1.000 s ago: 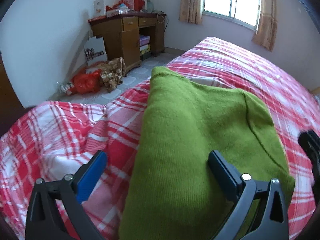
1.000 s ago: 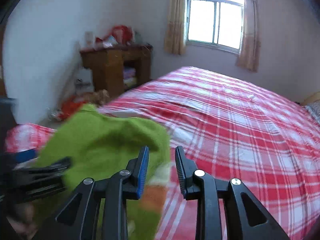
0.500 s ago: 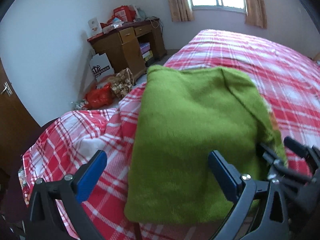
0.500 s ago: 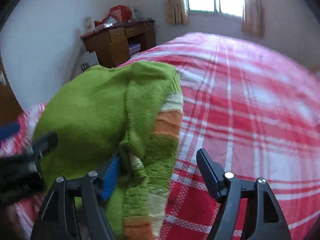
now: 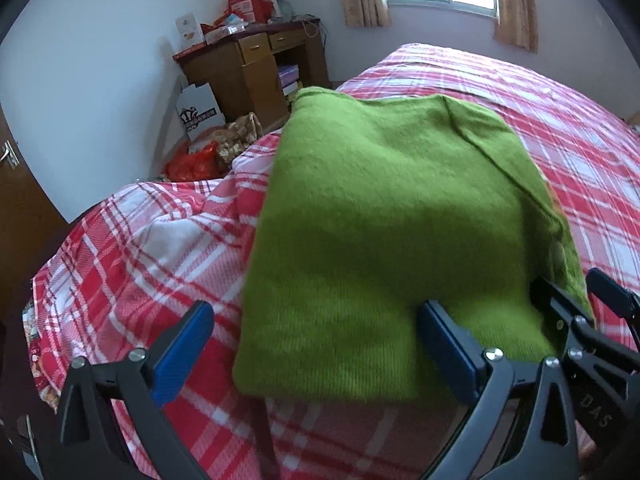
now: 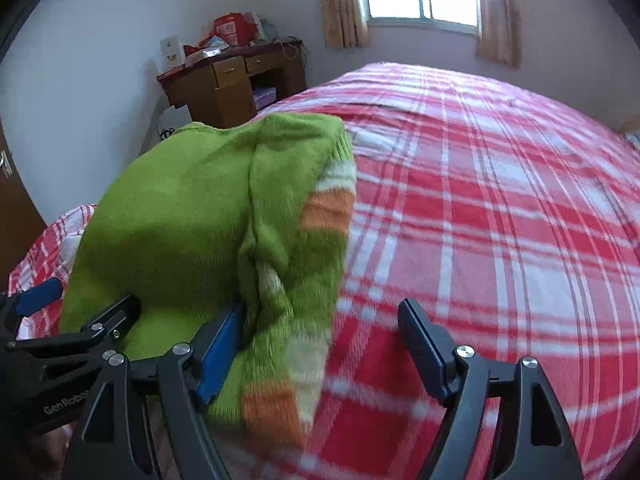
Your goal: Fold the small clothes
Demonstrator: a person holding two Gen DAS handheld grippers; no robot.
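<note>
**Both claws spread wide over a folded green sweater**

One small garment is in play: a green sweater (image 5: pixel 384 216) lying as a compact folded block at the near left corner of the bed (image 6: pixel 500 208), its orange and cream striped cuff (image 6: pixel 328 212) folded along the right edge. The fold looks nearly done, so what remains is probably squaring and flattening. To do that well, press down on the top layer rather than pinch it, keep the two near corners level with each other, and tuck the striped sleeve in so it does not stick out past the right edge. Pulling toward the near edge risks dragging the block off the bed.

In the left wrist view, the left gripper (image 5: pixel 316 344) has its jaws spread far apart and clamps nothing; its right finger (image 5: pixel 448 344) lies against or just over the sweater's near edge, while the other finger hangs above the checked cover. In the right wrist view, the right gripper (image 6: pixel 324 344) is likewise wide apart and empty, straddling the sweater's right edge. Its left finger (image 6: pixel 224 340) seems pushed into the knit beside the sleeve seam, though blur makes true contact hard to confirm; its other finger sits over bare cover.

Far left, a wooden desk (image 5: pixel 256 68) stands by the wall under clutter.
</note>
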